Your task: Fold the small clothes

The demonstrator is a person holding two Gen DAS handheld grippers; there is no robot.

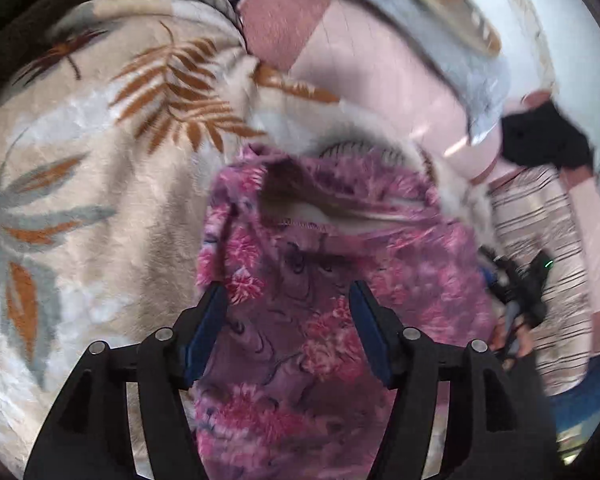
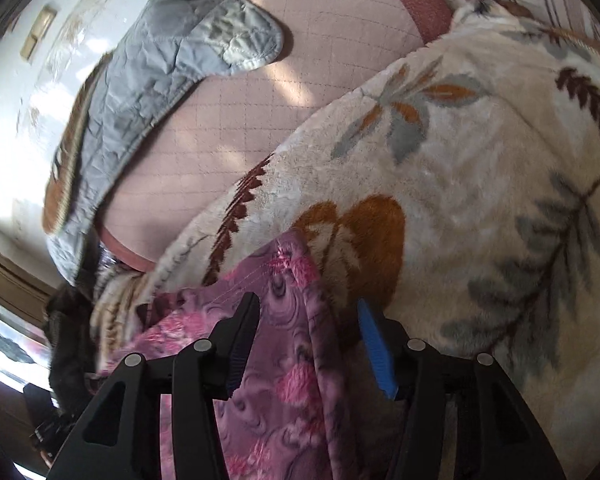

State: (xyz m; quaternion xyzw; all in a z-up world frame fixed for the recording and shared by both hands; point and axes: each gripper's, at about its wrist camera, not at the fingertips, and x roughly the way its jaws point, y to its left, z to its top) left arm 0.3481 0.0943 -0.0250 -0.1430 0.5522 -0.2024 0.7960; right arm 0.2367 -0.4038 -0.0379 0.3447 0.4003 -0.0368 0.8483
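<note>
Pink garment (image 1: 320,280); grey quilted cloth (image 2: 148,80) only rt view

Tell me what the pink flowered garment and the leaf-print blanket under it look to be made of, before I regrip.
Pink flowered garment: seems a soft fleece or flannel knit, matte and slightly fuzzy, with a stitched hem at its opening; it drapes limply in folds.
Leaf-print blanket: looks like plush, velvety pile, probably synthetic fleece; the nap shows sheen and crushed patches. Exact fibres cannot be told.
</note>
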